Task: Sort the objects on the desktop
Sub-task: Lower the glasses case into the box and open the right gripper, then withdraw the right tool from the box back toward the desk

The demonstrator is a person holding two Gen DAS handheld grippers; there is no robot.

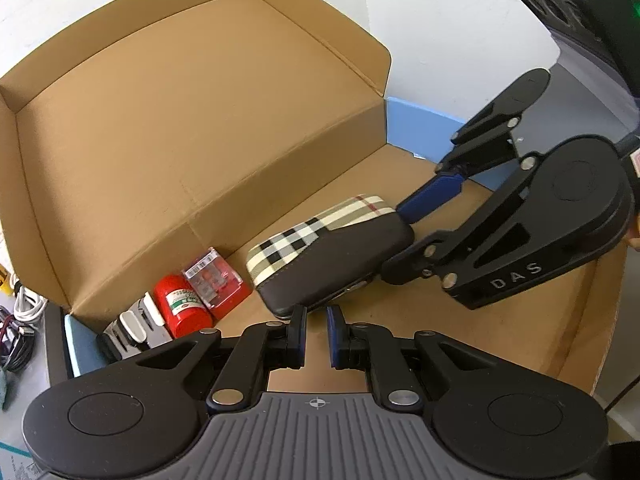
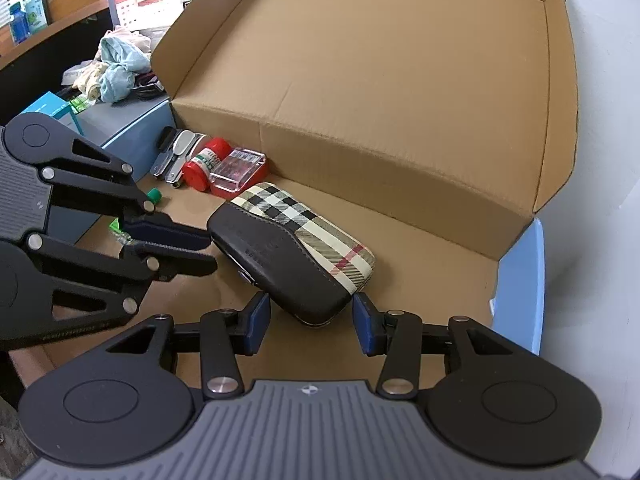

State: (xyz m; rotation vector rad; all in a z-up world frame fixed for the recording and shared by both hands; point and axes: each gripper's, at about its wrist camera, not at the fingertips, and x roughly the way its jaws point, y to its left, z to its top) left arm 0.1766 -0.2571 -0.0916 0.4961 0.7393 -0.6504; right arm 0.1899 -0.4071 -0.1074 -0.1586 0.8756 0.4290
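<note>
A brown and plaid case [image 1: 332, 248] lies on the floor of an open cardboard box [image 1: 200, 120]; it also shows in the right wrist view [image 2: 296, 252]. My right gripper [image 2: 310, 322] is open, its pads either side of the case's near end, apart from it. In the left wrist view the right gripper [image 1: 408, 240] reaches the case from the right. My left gripper [image 1: 317, 332] is nearly shut and empty, just short of the case's other end; it shows in the right wrist view [image 2: 192, 248]. A red bottle [image 1: 182, 308], a clear red box [image 1: 216, 284] and folded metal tools [image 1: 136, 328] lie in the box's corner.
The box's lid [image 2: 360, 60] stands upright behind. A light blue box [image 2: 120, 124] sits beside the carton with crumpled cloth [image 2: 116, 64] on it. A small green cap [image 2: 154, 196] lies on the carton floor. Cables [image 1: 20, 320] lie at the left.
</note>
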